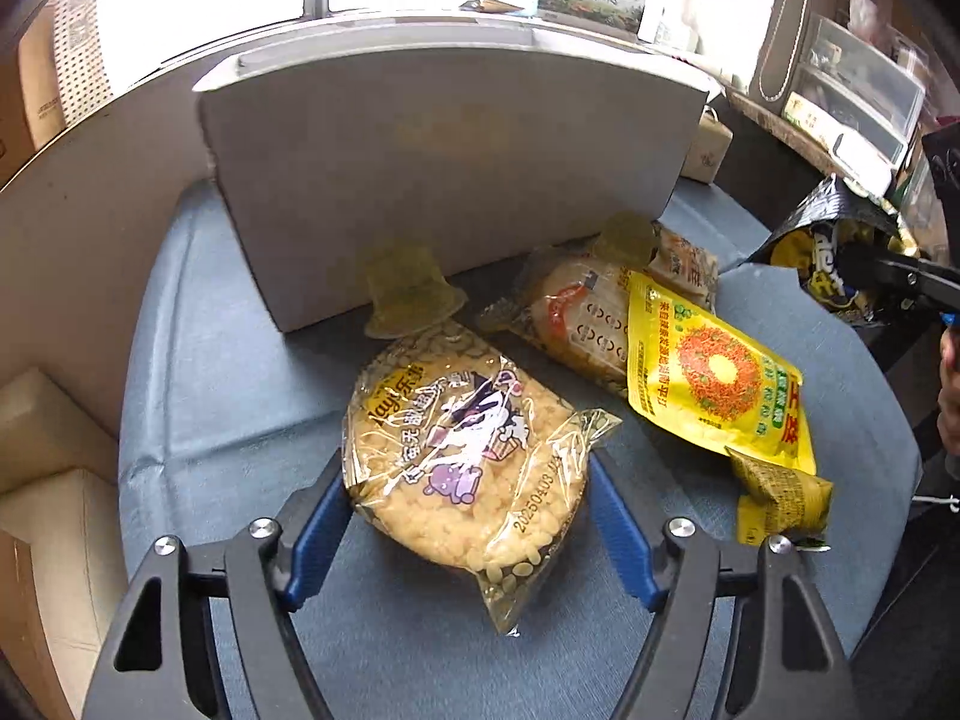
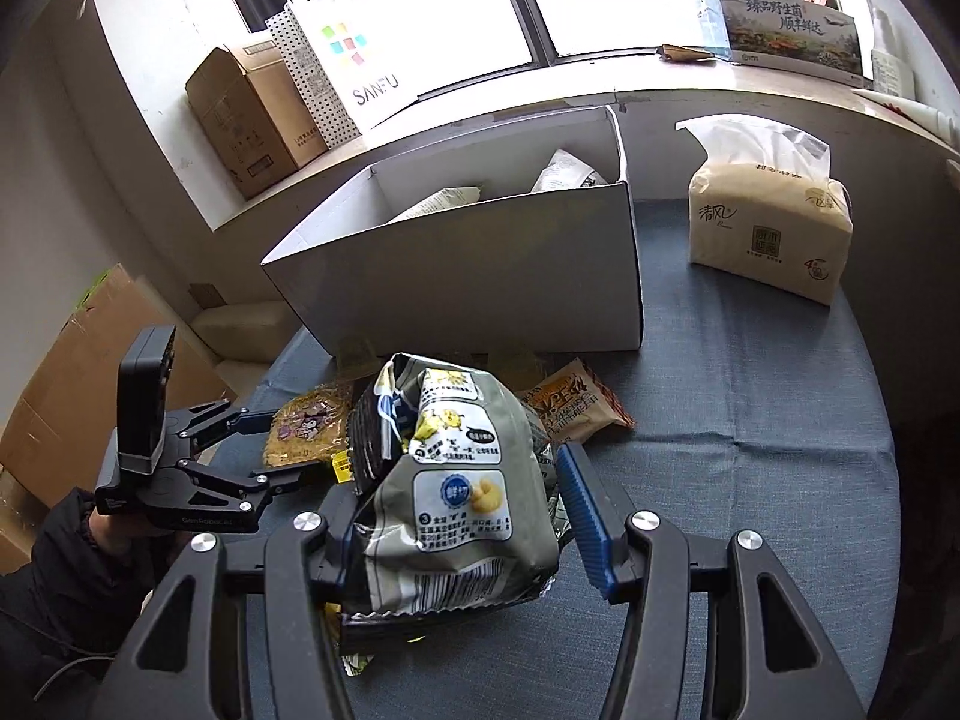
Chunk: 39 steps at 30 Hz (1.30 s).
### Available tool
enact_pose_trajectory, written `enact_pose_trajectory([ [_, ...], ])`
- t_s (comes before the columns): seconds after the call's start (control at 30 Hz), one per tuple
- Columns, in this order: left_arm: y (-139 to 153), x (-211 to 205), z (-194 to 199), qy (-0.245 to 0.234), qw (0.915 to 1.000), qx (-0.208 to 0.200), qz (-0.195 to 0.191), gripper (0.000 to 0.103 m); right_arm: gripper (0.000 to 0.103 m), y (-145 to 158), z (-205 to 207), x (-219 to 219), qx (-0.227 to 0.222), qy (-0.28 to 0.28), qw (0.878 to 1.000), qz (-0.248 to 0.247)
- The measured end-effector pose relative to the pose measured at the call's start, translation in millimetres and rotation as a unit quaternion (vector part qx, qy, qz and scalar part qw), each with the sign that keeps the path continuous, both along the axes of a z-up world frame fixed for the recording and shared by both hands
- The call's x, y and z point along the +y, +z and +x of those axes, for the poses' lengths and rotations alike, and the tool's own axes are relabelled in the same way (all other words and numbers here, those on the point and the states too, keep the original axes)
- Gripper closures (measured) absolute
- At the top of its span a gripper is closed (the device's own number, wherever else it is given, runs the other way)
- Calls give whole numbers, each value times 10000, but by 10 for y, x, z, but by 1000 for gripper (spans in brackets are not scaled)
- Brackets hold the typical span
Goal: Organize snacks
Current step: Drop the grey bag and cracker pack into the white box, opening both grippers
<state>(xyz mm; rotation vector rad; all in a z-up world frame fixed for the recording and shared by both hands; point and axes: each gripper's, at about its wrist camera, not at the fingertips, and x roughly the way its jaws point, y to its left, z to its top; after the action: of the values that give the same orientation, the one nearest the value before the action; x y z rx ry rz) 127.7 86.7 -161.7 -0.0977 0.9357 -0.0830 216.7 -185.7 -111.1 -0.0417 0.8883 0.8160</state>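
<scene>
My left gripper stands open around a clear round pack of yellow puffed snacks lying on the blue tablecloth; I cannot tell whether the fingers touch it. My right gripper is shut on a grey-black snack bag and holds it above the table; the bag also shows at the right edge of the left wrist view. A white cardboard box stands open behind the snacks with some packets inside. A yellow pouch, a brown-orange packet and two jelly cups lie near the box.
A tissue pack stands right of the box. A small yellow-green packet lies at the table's near right. Cardboard boxes and a white shopping bag sit on the window ledge. The table edge drops off on the left.
</scene>
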Motion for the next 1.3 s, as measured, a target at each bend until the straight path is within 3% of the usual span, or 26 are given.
enact_pose_trajectory([
  [0.13,421,124,-356,235,9972,-657,-280,24,43,129,-14,65,-83,91,9998,150],
  [0.3,1029,208,-457,369,9870,-1514,-403,24,43,410,94,206,-284,139,9983,497],
  [0.4,1317,262,-329,385,9805,-1873,-456,24,43,629,211,326,-557,37,9970,540],
  [0.53,1571,347,78,476,9767,-2065,-334,24,43,862,501,483,-758,-194,9956,508],
  [0.77,1597,471,968,682,9813,-1760,-366,22,41,956,1143,701,-719,-501,9954,378],
  [0.8,1544,456,1102,702,9829,-1652,-406,18,37,940,1217,717,-682,-568,9955,338],
  [0.83,1486,438,1227,779,9856,-1448,-394,10,20,920,1290,726,-600,-608,9959,307],
  [0.9,1356,434,1349,969,9902,-973,-253,1,0,904,1380,685,-517,-839,9946,336],
  [1.07,1187,439,1139,1012,9887,-910,-627,0,0,915,1298,478,-621,-840,9924,654],
  [1.3,1414,467,793,1152,9808,-1387,-745,0,0,923,991,280,-768,-666,9928,629],
])
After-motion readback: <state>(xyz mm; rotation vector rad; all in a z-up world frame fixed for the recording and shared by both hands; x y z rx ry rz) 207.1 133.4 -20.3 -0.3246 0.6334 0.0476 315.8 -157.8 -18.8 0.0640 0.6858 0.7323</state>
